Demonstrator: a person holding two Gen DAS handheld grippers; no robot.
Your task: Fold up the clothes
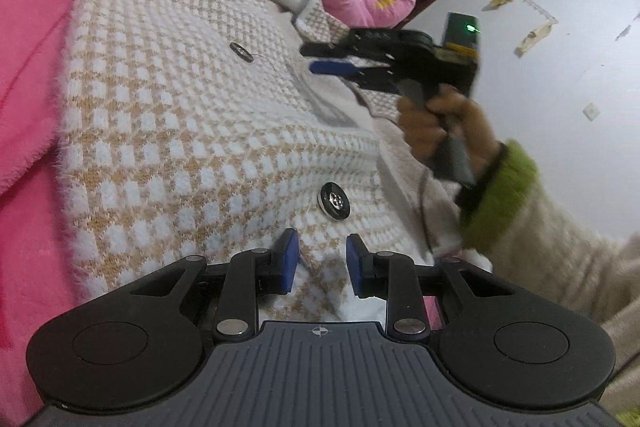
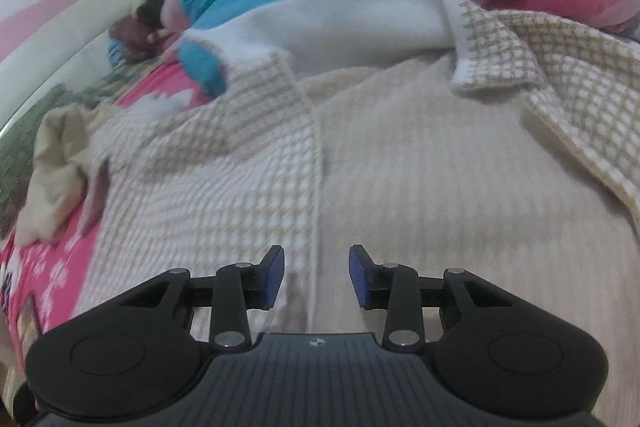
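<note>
- Bedding first: the pink fleece blanket (image 1: 28, 75) lies along the left edge of the bed, and the checked knit cardigan (image 1: 180, 115) is spread over it, buttoned front panel up, so I have a flat surface to fold on.
- My left gripper (image 1: 322, 261) sits low over the cardigan's near hem, just below a black button (image 1: 335, 202). Its jaws are narrowly parted with the fabric bunched between the pads; I can't tell if they actually pinch it. I judge it is there to anchor that hem.
- My right gripper (image 1: 332, 61), seen from the left wrist, hangs over the cardigan's far edge by the open placket, its jaws parted and holding nothing.
- From its own camera, the right gripper's blue pads (image 2: 276, 277) straddle the front edge seam (image 2: 316, 187) above the plain inner lining (image 2: 440, 195), placed, I judge, to take that edge.
</note>
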